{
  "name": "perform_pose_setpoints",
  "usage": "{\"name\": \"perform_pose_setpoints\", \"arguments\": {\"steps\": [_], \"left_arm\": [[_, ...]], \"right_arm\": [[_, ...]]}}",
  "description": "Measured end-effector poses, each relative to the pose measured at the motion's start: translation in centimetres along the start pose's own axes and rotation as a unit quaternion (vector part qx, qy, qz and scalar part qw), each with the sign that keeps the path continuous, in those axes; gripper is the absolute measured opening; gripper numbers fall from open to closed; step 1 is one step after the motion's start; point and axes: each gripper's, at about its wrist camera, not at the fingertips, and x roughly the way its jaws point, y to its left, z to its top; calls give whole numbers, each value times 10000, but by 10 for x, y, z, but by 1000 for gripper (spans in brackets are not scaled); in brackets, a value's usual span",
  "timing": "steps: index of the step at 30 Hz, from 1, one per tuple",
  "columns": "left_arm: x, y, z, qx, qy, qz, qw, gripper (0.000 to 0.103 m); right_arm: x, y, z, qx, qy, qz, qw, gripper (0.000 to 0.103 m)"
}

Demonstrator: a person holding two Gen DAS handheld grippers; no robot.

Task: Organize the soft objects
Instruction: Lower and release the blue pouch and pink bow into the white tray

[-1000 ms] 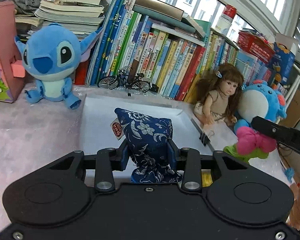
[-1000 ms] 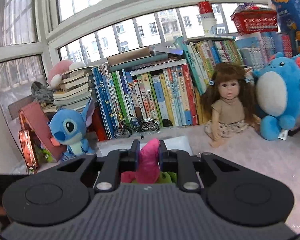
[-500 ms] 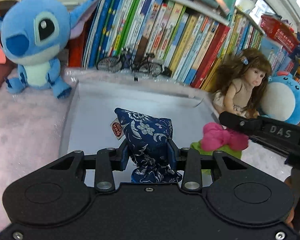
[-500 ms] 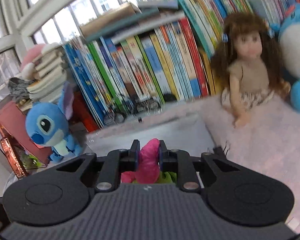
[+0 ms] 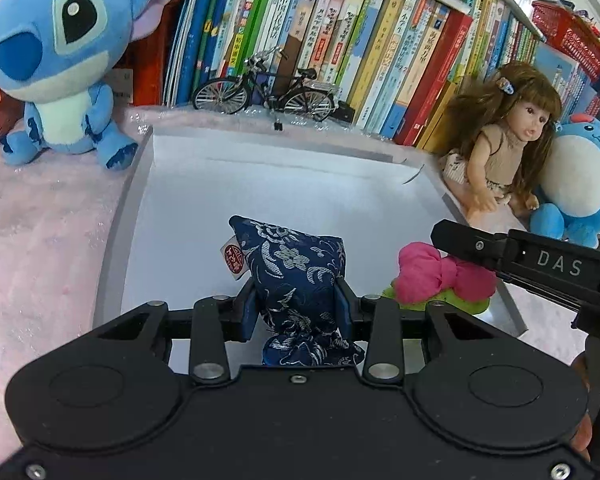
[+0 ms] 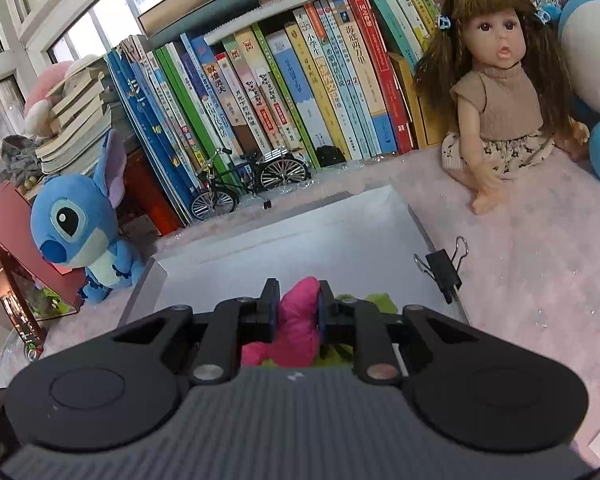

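Left tool (image 5: 296,306) clamps the navy pouch (image 5: 296,276), jaws narrow, pouch upright over the white tray (image 5: 260,184). Right tool (image 6: 298,310) nearly closed, pinching the pink-green toy (image 6: 300,320) over the tray's right side, near the binder clip (image 6: 442,268). Both toys are off the counter (image 5: 40,220).

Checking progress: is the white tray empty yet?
Empty: the white tray floor is bare; blue pouch and pink-green toy are gripped above it.

You see a woven, slightly shiny brocade pouch (image 5: 296,272), a matt pink cloth toy (image 5: 440,276), a smooth white tray (image 5: 260,184), probably plastic, and a fluffy pink cover (image 5: 40,232).
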Motion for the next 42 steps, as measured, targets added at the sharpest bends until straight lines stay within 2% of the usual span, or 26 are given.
{"name": "perform_pose_setpoints", "arguments": {"steps": [4, 7, 10, 14, 18, 24, 33, 42], "left_arm": [[4, 3, -2, -5, 90, 7, 10000, 37], [3, 4, -3, -33, 87, 16, 10000, 39], [0, 4, -2, -31, 58, 19, 10000, 47], [-8, 1, -2, 48, -54, 39, 10000, 59], [-21, 0, -3, 118, -255, 77, 9996, 79], [-38, -4, -4, 264, -425, 104, 9987, 84], [-58, -6, -13, 292, -504, 40, 9983, 86], [-84, -7, -30, 316, -633, -83, 9975, 86]], "right_arm": [[4, -1, -4, -35, 55, -19, 10000, 23], [3, -2, -4, -42, 48, 16, 10000, 28], [0, -1, -2, -46, 15, 38, 10000, 31], [-4, -3, -1, -8, -24, 71, 10000, 51], [-8, -6, -1, 49, -55, 130, 9999, 60], [-22, -4, 2, -60, -234, 195, 9995, 73], [-45, -4, 5, -209, -459, 297, 9983, 86], [-85, 7, -8, -789, -760, 253, 9937, 93]]}}
